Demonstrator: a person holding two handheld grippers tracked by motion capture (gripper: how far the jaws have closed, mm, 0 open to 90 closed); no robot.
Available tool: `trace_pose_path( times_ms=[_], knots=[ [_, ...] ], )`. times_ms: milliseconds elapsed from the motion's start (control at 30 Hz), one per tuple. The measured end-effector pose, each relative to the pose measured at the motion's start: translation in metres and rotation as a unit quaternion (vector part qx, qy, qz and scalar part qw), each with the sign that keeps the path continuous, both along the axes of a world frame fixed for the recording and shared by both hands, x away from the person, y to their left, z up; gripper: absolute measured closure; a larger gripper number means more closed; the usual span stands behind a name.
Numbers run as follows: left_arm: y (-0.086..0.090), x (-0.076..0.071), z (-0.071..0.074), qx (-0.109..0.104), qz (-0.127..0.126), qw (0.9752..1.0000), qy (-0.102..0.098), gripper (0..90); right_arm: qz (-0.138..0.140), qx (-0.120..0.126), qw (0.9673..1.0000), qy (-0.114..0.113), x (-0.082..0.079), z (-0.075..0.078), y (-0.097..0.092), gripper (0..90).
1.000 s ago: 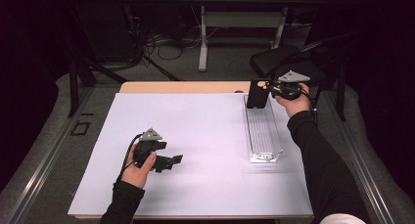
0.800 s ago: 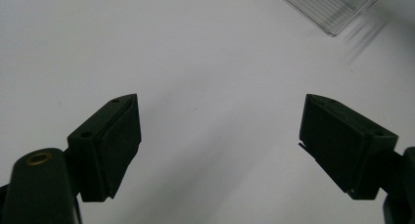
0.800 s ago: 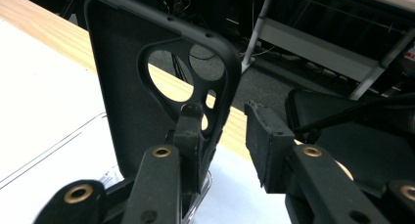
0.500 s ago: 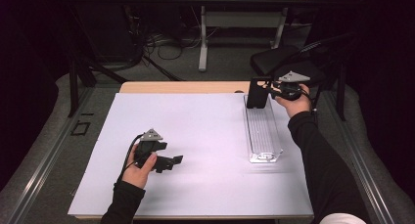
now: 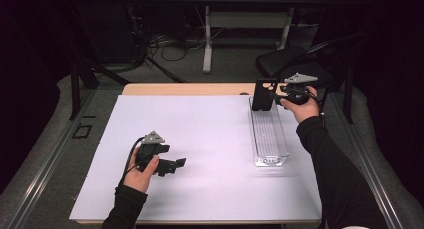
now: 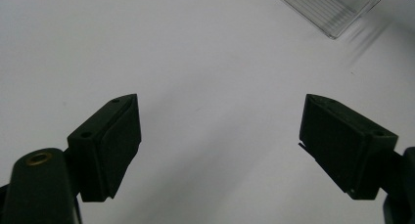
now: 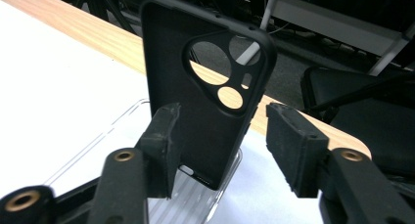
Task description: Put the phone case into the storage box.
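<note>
A black phone case stands upright at the far end of a long clear plastic tray, which lies on the white-covered bench toward its right side. In the high view the right tongs reach in level from the right, just beside the case. In the right gripper view the case rises between the two black jaws with its hollow inner side facing the camera and its camera cut-outs near the top; the jaws have just been opening, the left pad appears to be at or just off the case's edge, and the right one stands clearly apart, so the case looks released and resting on its lower end in the tray. The left tongs lie low over the bare bench near the front left, jaws wide apart with nothing between them, as the left gripper view also shows, a corner of the tray far off. The case is probably light, thin and somewhat flexible, with a matte, rubbery surface that should grip well. Standing on end, it could tip at a slight nudge. The best hold is likely across its two long edges, below the cut-outs, where the rim is stiffest; squeezing hard may bow it.
</note>
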State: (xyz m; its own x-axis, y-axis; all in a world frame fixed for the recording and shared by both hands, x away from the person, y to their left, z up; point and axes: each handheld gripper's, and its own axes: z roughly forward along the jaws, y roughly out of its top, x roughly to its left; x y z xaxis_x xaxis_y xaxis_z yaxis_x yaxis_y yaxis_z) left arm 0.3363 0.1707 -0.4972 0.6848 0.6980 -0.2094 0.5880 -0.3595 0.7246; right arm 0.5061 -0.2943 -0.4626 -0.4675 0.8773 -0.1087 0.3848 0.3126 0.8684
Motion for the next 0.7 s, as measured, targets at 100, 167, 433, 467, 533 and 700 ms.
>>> trace_pose_path(
  times_ms=[100,167,433,467,533,700],
  knots=[
    [0.001,0.000,0.000,0.001,0.001,1.0000,0.000,16.2,-0.003,0.014,0.9999,0.008,-0.003,0.001,0.000,37.8],
    [0.001,0.001,0.000,0.001,0.001,1.0000,0.000,16.2,-0.004,-0.001,1.0000,0.006,-0.005,0.002,0.000,34.7],
    [0.002,0.001,0.001,-0.004,0.006,1.0000,0.001,16.2,-0.015,0.010,0.9997,0.018,-0.011,0.008,-0.003,17.3],
    [0.002,0.001,0.001,-0.004,0.007,1.0000,0.000,16.2,-0.014,0.012,0.9996,0.020,-0.012,0.009,-0.003,16.3],
    [0.002,0.001,0.001,-0.005,0.007,1.0000,-0.001,16.2,-0.013,0.013,0.9996,0.019,-0.014,0.010,-0.003,15.5],
    [0.002,0.001,0.002,-0.005,0.006,1.0000,-0.002,16.2,-0.020,0.009,0.9996,0.018,-0.017,0.013,-0.002,14.5]
  ],
)
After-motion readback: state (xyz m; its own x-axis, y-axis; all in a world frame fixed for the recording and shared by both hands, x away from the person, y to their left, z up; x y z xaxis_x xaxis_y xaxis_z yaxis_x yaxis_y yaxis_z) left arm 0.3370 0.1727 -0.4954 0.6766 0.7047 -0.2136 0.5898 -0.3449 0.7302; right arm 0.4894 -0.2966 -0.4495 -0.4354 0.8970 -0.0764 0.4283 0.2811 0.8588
